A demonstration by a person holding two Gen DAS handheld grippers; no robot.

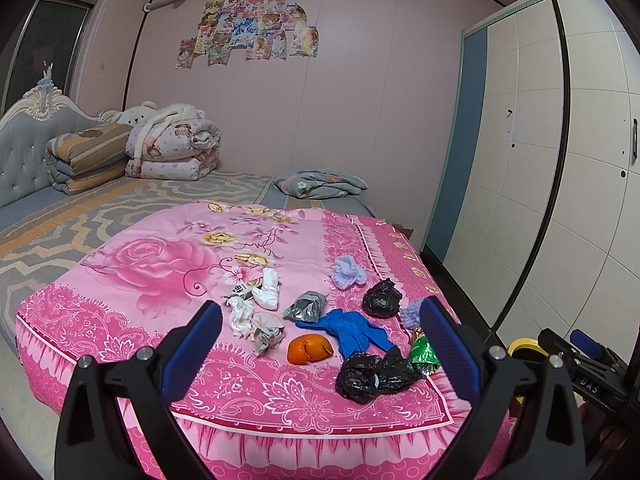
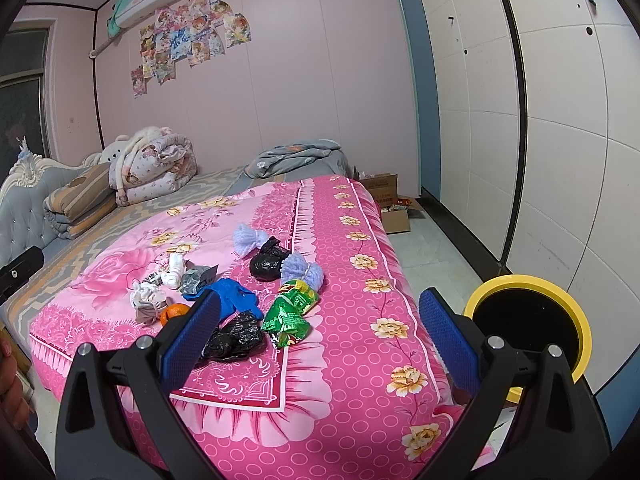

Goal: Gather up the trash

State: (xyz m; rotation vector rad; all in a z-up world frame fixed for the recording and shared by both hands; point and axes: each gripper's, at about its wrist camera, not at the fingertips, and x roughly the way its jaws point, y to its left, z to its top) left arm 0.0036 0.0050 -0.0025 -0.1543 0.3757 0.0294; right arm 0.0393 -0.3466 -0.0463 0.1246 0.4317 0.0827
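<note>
Left wrist view looks over the foot of a bed covered by a pink floral quilt (image 1: 160,264), its printed roses smooth and its hem ruffled. Litter sits in a loose cluster on the quilt's near corner: crumpled white tissues (image 1: 242,316), a rounded orange peel (image 1: 309,349), a limp blue rubber glove (image 1: 348,330) whose long axis runs from far left to near right with its fingers pointing at the near edge, two crinkled glossy black plastic bags (image 1: 372,372) (image 1: 382,299), a shiny green snack wrapper (image 1: 425,354) and two fuzzy lilac yarn bundles (image 1: 347,272). The left tool (image 1: 320,336) is released, its ribbed blue pads spread wide, hovering short of the bed with the peel, glove and near black bag framed between them, untouched.

Right wrist view shows the right tool (image 2: 320,322) equally spread and empty, near the bed's corner; the wrapper (image 2: 291,312) and a black bag (image 2: 234,336) lie just beyond its left pad, the wrapper's long axis running toward the camera. A round bin with a yellow rim (image 2: 560,300) stands on the floor to the right, beside white cabinet doors (image 2: 560,120).
</note>
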